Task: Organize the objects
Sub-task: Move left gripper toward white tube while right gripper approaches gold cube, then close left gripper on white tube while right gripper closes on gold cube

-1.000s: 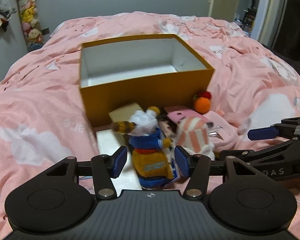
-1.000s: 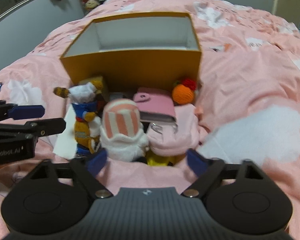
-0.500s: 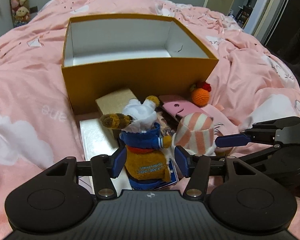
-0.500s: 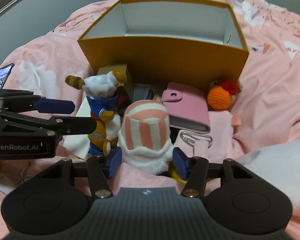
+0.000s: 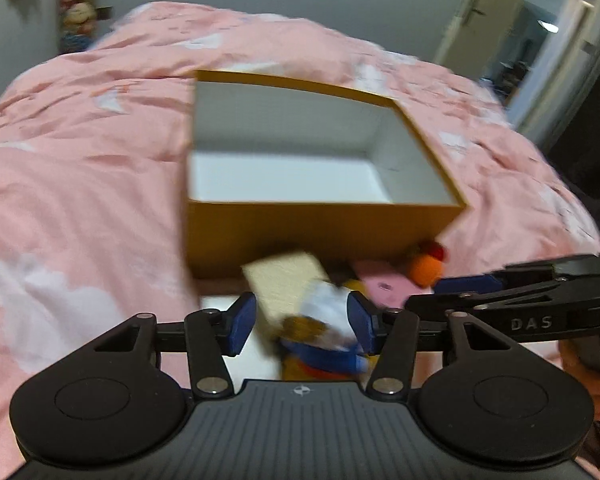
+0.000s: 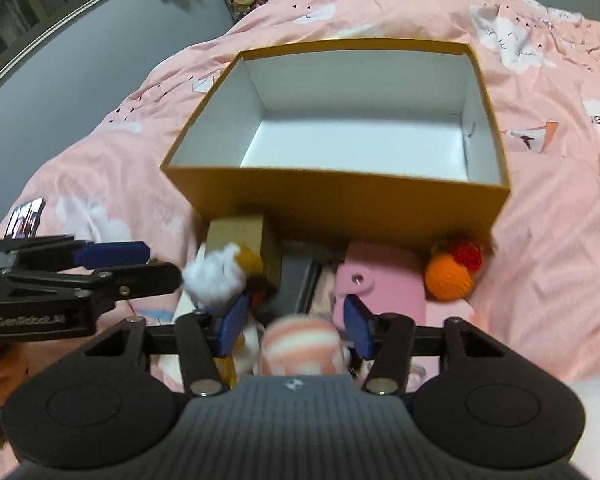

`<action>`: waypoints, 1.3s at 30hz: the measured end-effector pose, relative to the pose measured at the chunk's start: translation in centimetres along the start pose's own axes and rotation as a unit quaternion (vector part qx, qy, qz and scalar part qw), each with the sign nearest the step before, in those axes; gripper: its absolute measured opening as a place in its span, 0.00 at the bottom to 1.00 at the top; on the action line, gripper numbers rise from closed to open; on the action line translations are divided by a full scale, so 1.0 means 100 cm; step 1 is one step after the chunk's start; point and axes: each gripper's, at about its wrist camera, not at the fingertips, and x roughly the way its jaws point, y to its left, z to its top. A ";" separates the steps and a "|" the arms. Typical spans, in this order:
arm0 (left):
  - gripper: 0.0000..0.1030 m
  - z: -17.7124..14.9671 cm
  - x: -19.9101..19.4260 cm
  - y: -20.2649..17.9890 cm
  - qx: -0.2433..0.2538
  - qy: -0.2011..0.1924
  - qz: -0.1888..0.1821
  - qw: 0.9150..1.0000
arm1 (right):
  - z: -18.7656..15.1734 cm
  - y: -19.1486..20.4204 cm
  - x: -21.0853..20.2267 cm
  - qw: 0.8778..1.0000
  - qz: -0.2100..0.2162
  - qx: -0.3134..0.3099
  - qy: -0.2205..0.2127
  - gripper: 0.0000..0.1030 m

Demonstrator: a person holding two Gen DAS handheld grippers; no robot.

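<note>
A knitted doll (image 5: pixel 324 332) with white hair and a blue jacket stands between the pads of my left gripper (image 5: pixel 302 322). The jaws are closing; a gap remains at the left pad, so it is open. In the right wrist view the doll's head (image 6: pixel 216 280) is at the left gripper's (image 6: pixel 162 264) tips. My right gripper (image 6: pixel 296 326) is closing on a pink-and-white striped plush (image 6: pixel 300 344), whose fluffy sides meet both pads. The open orange box (image 6: pixel 340 200) with a white, bare inside lies just beyond. My right gripper (image 5: pixel 424 294) reaches in from the right.
In front of the box (image 5: pixel 320 232) lie a small beige carton (image 6: pixel 240 236), a pink wallet (image 6: pixel 384 280) and an orange crochet fruit (image 6: pixel 448 280). A phone (image 6: pixel 24 216) lies on the pink duvet at the left. A hand (image 5: pixel 592 380) grips the right tool.
Both grippers have moved forward toward the box, so the toys sit lower and closer between the fingers. The right jaws have narrowed around the striped plush; the left jaws have narrowed a little.
</note>
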 end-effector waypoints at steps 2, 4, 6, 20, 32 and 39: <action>0.50 0.005 0.007 0.011 -0.009 0.014 0.030 0.999 | 0.010 0.001 0.012 1.000 0.001 0.009 0.007 0.47; 0.50 0.008 0.020 0.020 -0.018 0.038 0.046 0.998 | 0.021 0.002 0.026 1.000 0.011 0.024 0.016 0.47; 0.50 0.007 0.036 0.029 -0.034 0.063 0.050 0.996 | 0.031 0.000 0.041 0.998 0.029 0.045 0.030 0.47; 0.65 -0.006 0.099 0.060 -0.093 0.155 0.012 0.984 | 0.050 -0.009 0.119 0.982 0.109 0.107 0.112 0.65; 0.73 -0.012 0.130 0.074 -0.114 0.179 -0.010 0.977 | 0.048 -0.008 0.124 0.984 0.119 0.093 0.095 0.57; 0.59 -0.012 0.131 0.081 -0.129 0.175 -0.037 0.975 | 0.053 -0.020 0.095 0.983 0.129 0.112 0.070 0.15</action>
